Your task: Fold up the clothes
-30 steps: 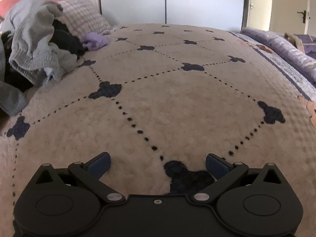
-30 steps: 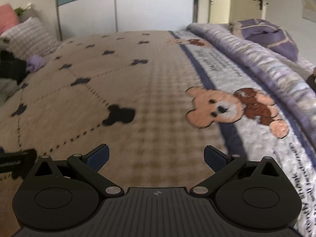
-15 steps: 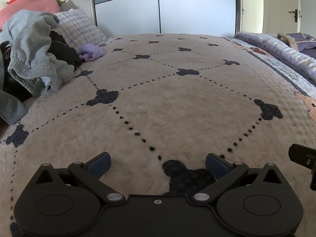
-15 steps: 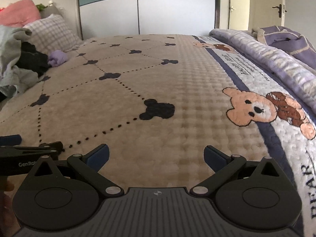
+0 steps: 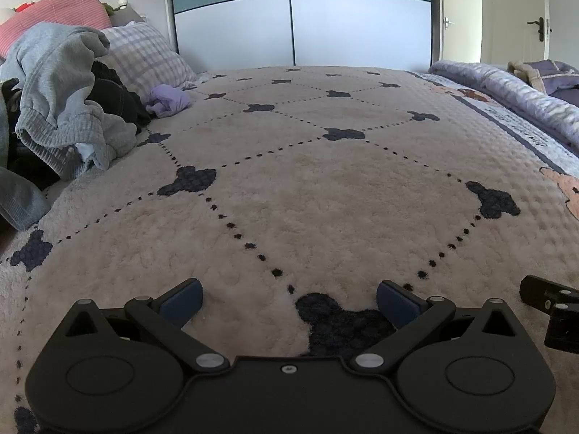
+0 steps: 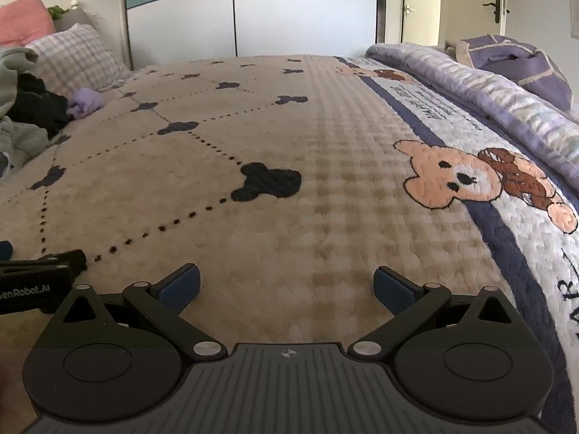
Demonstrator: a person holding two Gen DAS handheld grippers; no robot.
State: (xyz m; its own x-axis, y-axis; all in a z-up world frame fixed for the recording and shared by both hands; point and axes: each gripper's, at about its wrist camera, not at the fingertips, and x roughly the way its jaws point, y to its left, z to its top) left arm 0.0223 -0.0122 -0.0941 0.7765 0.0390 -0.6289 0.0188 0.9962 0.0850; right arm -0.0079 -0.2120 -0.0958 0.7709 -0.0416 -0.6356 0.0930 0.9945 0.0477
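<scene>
A heap of unfolded clothes lies at the bed's far left: a grey ribbed sweatshirt (image 5: pixel 61 83) over black garments (image 5: pixel 115 97), also seen in the right wrist view (image 6: pixel 36 108). A small crumpled lilac garment (image 5: pixel 168 103) lies beside a pillow and shows in the right wrist view too (image 6: pixel 85 103). My left gripper (image 5: pixel 289 302) is open and empty, low over the beige blanket (image 5: pixel 307 188). My right gripper (image 6: pixel 286 285) is open and empty over the blanket (image 6: pixel 289 217), to the right of the left one. Each gripper shows at the edge of the other's view.
A checked pillow (image 5: pixel 144 58) and a pink pillow (image 5: pixel 54 11) sit at the head. A rolled lilac quilt (image 6: pixel 488 101) with a purple bag (image 6: pixel 514 61) runs along the bed's right side. Wardrobe doors (image 5: pixel 325 25) stand behind.
Both cameras have tilted up and steadied. The right view has swung left. Each gripper has come into the other's view. Both stay open.
</scene>
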